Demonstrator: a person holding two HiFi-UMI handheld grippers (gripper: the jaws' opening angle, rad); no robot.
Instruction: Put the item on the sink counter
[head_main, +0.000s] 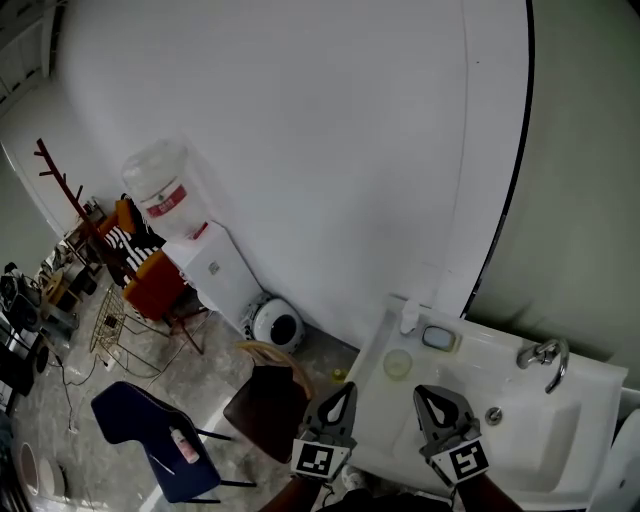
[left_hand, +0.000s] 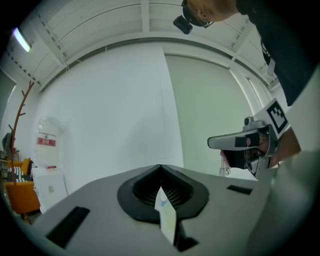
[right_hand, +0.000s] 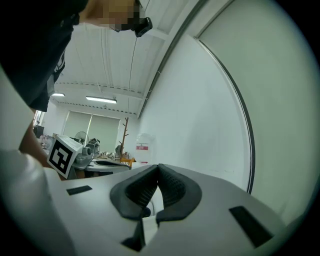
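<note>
White counter (head_main: 590, 390) sits at lower right, a basin (head_main: 520, 430) sunk into it and a chrome faucet (head_main: 545, 355) standing at the back rim. At its far left corner stands a small white bottle (head_main: 408, 318), with a grey-rimmed dish (head_main: 438, 338) just beside it. A pale round piece (head_main: 397, 364) lies a little nearer.

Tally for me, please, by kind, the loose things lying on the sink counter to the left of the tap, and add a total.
White bottle: 1
Rectangular dish: 1
Pale round item: 1
Total: 3
</note>
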